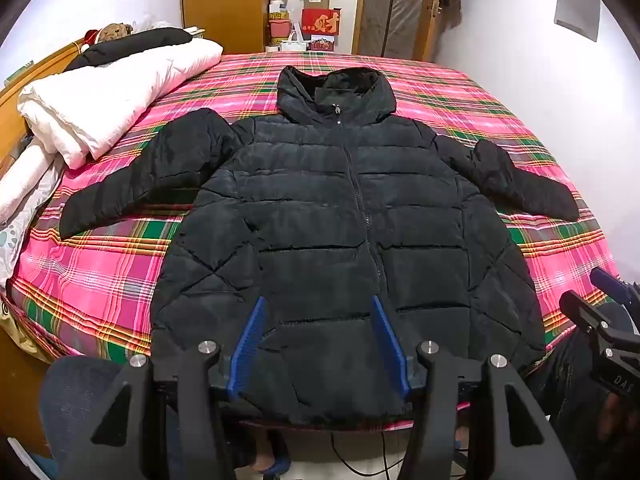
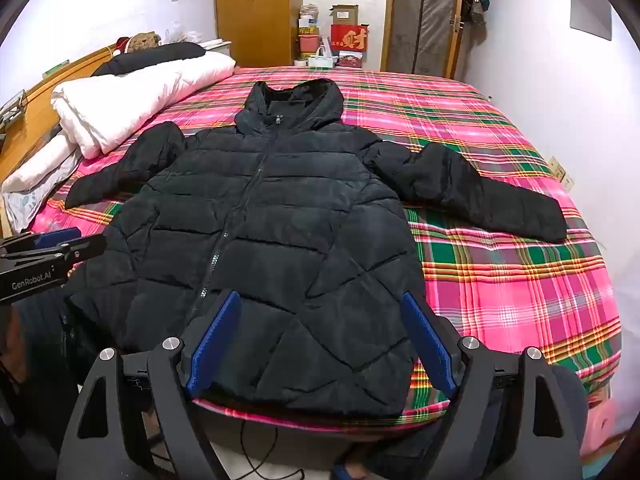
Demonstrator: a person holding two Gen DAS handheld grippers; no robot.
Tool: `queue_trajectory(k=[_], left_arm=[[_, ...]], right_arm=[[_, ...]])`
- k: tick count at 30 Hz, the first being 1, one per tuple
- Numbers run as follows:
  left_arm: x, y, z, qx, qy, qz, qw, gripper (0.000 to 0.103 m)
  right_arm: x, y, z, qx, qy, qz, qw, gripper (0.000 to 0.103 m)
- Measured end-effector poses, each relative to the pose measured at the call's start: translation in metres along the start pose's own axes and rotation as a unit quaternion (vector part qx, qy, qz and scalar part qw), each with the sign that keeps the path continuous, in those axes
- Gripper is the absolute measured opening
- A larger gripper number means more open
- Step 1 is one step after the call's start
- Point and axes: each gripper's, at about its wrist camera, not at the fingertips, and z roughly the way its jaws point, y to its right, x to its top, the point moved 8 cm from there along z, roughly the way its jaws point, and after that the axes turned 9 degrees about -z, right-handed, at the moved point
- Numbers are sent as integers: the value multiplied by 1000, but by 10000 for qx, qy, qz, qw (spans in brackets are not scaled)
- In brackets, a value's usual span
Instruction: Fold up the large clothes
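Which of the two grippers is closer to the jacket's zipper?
Left. The left gripper hangs over the hem with the zipper running between its fingers; the right gripper is over the hem's right part, beside the zipper.

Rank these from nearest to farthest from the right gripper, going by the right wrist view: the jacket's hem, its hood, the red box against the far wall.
Measured from the right gripper:
1. Jacket hem: just below the open fingers, at the bed's near edge.
2. Hood: farther up the bed, mid-frame, at the jacket's top.
3. Red box: beyond the bed, against the far wall.
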Motion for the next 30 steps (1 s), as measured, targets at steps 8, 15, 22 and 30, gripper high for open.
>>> queue_trajectory(k=[8,15,22,30], left_arm=[[0,-1,0,7,1,-27,10000,57],[-1,-4,-1,-66,-132,-154,9998,57],[-4,-4,1,-26,-97,-77,9999,57],[-3,-2,-1,16,-61,-60,10000,57]], right_arm=[[0,0,-1,-13,8,-10,10000,82],[0,0,-1,-16,16,-11,10000,82],[0,-1,0,-19,11,-16,10000,82],[0,-2,1,-22,10,-13,10000,82]])
